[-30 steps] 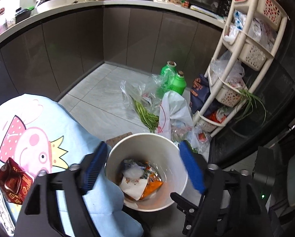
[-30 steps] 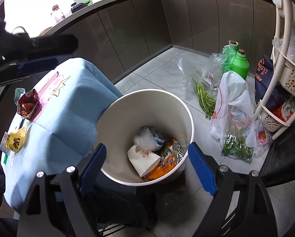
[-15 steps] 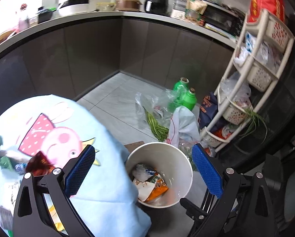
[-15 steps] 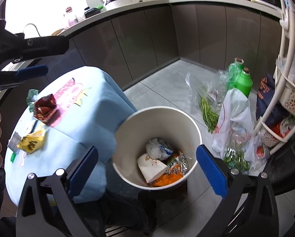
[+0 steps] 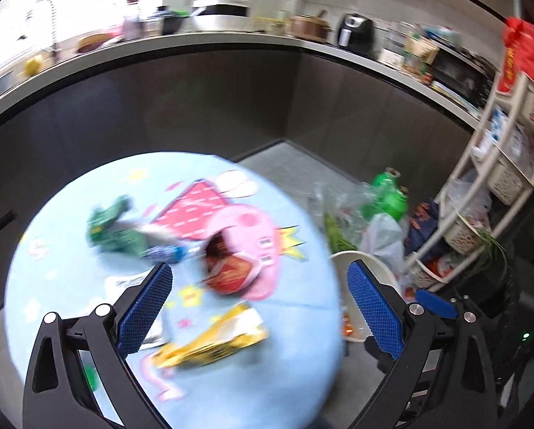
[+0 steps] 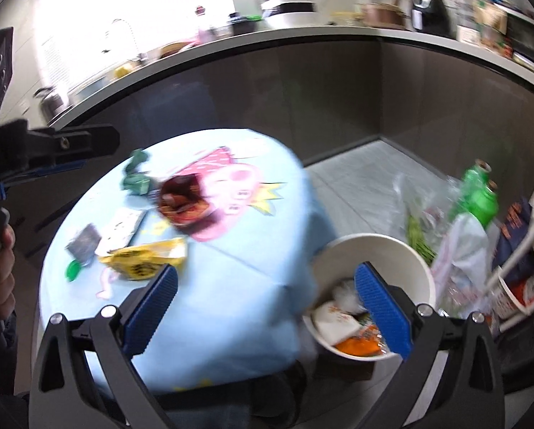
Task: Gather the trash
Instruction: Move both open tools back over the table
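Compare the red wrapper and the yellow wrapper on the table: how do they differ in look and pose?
The red wrapper is dark red and gapes open, standing puffed up; the yellow wrapper is bright yellow with black print and lies flatter. The red one sits on the pink cartoon print, the yellow one nearer the grippers. Both are loose on the blue tablecloth, untouched.

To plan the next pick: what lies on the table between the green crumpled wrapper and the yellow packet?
In the right wrist view, the open red snack bag lies between the green wrapper and the yellow packet, with a white wrapper beside it.
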